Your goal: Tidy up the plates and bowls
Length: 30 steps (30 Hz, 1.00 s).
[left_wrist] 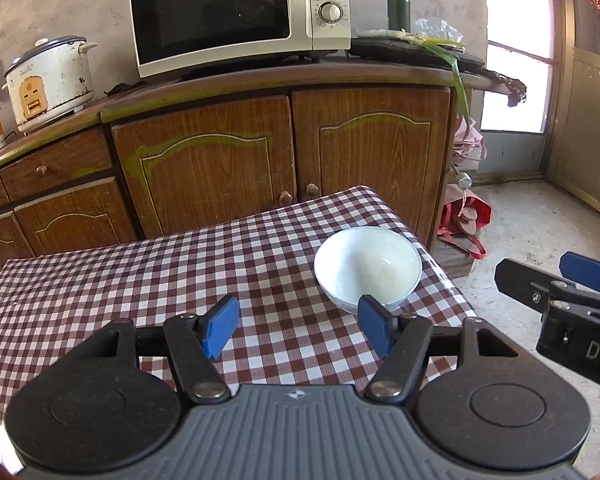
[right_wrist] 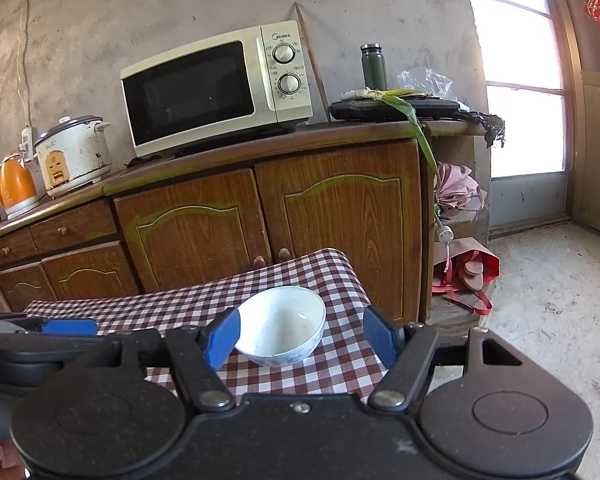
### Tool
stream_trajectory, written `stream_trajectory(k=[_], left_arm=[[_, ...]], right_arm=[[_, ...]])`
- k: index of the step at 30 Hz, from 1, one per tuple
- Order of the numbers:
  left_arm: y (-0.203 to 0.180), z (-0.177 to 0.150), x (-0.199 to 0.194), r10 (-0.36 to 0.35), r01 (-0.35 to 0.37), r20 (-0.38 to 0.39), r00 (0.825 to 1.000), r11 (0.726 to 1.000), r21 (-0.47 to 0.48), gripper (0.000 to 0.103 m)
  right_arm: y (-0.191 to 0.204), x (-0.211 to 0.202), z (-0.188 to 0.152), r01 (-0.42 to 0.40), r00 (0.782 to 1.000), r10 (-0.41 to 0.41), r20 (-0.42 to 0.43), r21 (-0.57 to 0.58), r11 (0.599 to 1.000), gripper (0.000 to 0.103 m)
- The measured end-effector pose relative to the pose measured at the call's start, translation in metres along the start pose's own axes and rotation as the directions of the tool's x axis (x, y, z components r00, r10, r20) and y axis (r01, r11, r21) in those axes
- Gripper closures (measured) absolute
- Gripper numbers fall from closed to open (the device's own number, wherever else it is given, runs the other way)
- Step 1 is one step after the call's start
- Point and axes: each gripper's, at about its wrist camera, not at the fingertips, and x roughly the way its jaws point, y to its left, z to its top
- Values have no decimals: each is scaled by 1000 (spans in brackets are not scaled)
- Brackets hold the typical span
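Nearest the bowl (right_wrist: pixel 281 326), the right hand-held gripper (right_wrist: pixel 302 338) stands released, jaws apart and empty, bowl just beyond. Left of it, the left hand-held gripper (left_wrist: pixel 300 330) is likewise released. Bowl sits on the checked bench (left_wrist: pixel 140 280), below the microwave (left_wrist: pixel 238 14).

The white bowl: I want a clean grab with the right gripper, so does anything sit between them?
Nothing visible does. The right gripper is open with the white bowl straight ahead, only bare checked tablecloth between. The left gripper hangs off to the side.
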Motion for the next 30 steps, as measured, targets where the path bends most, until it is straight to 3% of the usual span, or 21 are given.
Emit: stream_trajectory(k=[17,30], left_arm=[[-8,11,63,39,-39,-52,998,999,16,34],[-7,16,124,-17,15,-113,993,1000,-14,34]], right_arm=[[-21,71,1,-10,997,13,-71,40,999,22],[-27,140,-8,-6,987,13,-160,47,999,22]])
